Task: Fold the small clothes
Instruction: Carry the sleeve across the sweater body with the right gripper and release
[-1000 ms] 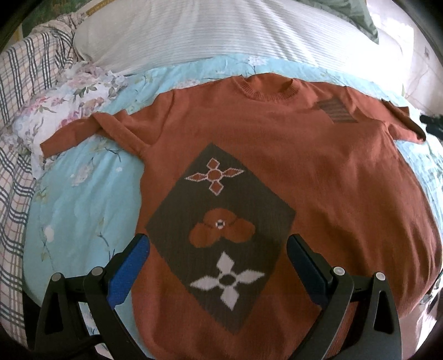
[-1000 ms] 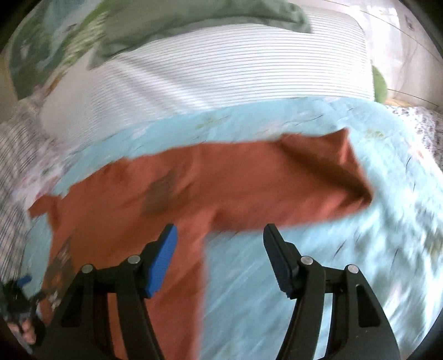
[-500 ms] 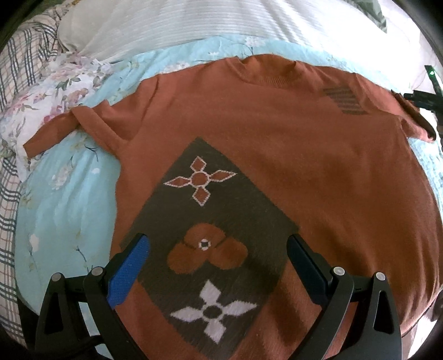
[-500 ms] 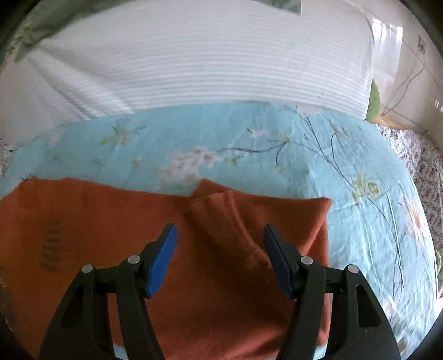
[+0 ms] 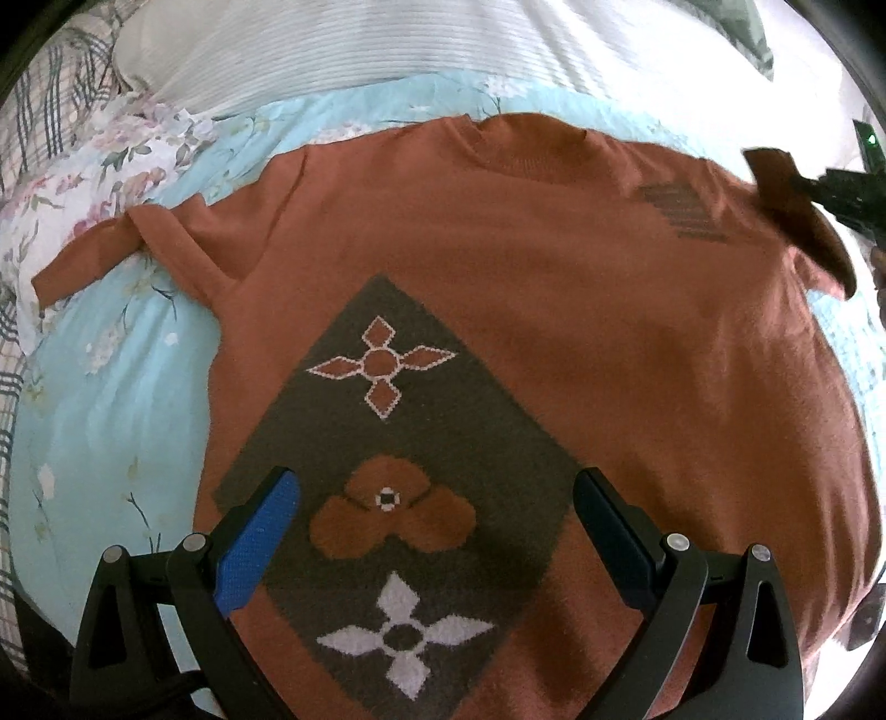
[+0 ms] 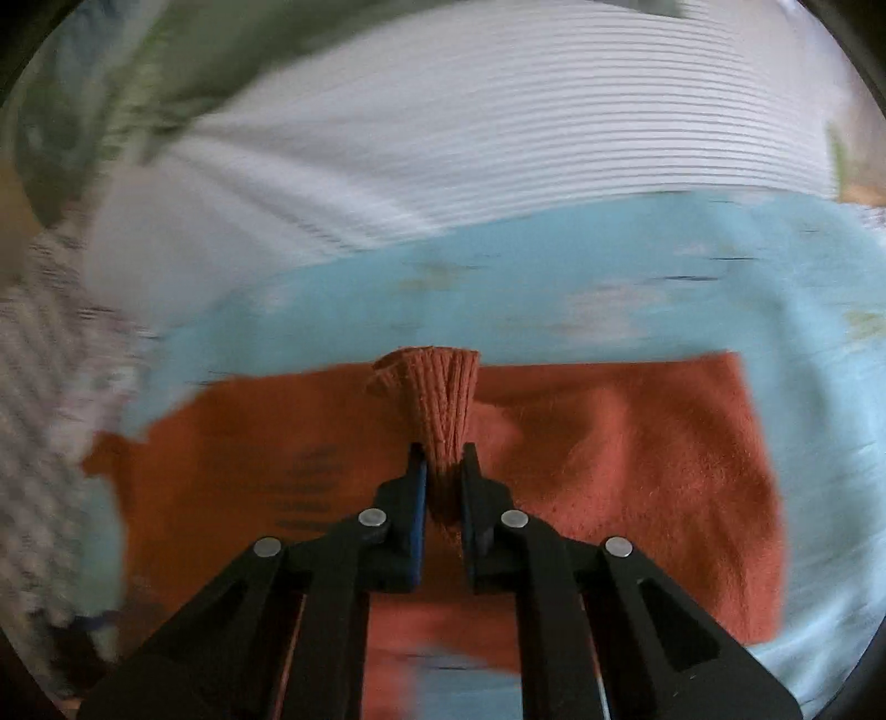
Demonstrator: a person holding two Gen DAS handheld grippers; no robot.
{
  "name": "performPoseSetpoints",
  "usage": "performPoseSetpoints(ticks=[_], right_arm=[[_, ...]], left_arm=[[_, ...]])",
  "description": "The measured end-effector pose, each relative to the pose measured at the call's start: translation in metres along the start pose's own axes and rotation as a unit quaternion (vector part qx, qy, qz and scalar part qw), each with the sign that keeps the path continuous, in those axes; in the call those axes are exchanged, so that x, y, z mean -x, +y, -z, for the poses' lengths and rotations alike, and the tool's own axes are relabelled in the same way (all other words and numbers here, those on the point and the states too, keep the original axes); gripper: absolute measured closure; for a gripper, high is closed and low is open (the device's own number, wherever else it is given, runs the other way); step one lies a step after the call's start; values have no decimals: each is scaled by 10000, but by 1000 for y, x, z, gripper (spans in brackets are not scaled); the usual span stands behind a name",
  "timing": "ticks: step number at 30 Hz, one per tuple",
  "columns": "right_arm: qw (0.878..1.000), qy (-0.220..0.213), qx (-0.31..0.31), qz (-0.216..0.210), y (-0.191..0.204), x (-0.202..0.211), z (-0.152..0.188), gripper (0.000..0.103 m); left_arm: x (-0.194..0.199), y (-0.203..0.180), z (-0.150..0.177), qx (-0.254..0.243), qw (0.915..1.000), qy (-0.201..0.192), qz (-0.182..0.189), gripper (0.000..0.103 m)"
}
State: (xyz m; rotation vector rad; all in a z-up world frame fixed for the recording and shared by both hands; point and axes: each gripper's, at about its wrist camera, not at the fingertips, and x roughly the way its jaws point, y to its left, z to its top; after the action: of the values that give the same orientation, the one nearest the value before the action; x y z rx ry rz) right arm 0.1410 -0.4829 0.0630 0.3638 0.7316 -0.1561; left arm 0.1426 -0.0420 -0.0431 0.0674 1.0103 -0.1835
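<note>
A rust-orange knit sweater (image 5: 554, 310) with a dark diamond panel (image 5: 398, 498) of flower motifs lies face up on a light blue floral bedsheet (image 5: 111, 399). My left gripper (image 5: 437, 526) is open and empty, its jaws wide apart above the lower part of the panel. My right gripper (image 6: 443, 476) is shut on the ribbed cuff (image 6: 437, 399) of the sweater's right sleeve (image 6: 637, 443), which bunches up between the jaws. It also shows at the far right of the left wrist view (image 5: 847, 194), holding the sleeve end (image 5: 786, 183) raised over the shoulder.
A white striped pillow (image 5: 387, 44) lies behind the sweater. A floral cloth (image 5: 99, 160) and a plaid cloth (image 5: 39, 99) lie at the left, near the sweater's left sleeve (image 5: 111, 249). Green fabric (image 6: 111, 83) sits at the back.
My right gripper has shut on the right sleeve's cuff and lifted it, moving fast. My left gripper has moved forward over the sweater's panel, still open.
</note>
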Motion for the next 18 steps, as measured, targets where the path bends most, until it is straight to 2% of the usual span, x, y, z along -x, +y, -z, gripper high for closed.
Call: performPoseSetpoints(ticks=[3,6,10,15,18], right_arm=[[9966,-25,-103,-811,53,-14,12,92],[9894,56,-185,-1438,104,-38,25,92],[9782,336,-243,-2037,165,-74,43,92],[9676,776,-213,-2394,226,-126,67,92],[9655,965,-161,-2414,251,-154,78,92]], left_arm=[[8,6,1,103,9999,-66,96,3],[16,15,3,192,9995,-181,154,4],[19,30,5,414,9985,-238,255,3],[19,48,6,617,9970,-260,392,4],[18,55,7,669,9965,-287,420,4]])
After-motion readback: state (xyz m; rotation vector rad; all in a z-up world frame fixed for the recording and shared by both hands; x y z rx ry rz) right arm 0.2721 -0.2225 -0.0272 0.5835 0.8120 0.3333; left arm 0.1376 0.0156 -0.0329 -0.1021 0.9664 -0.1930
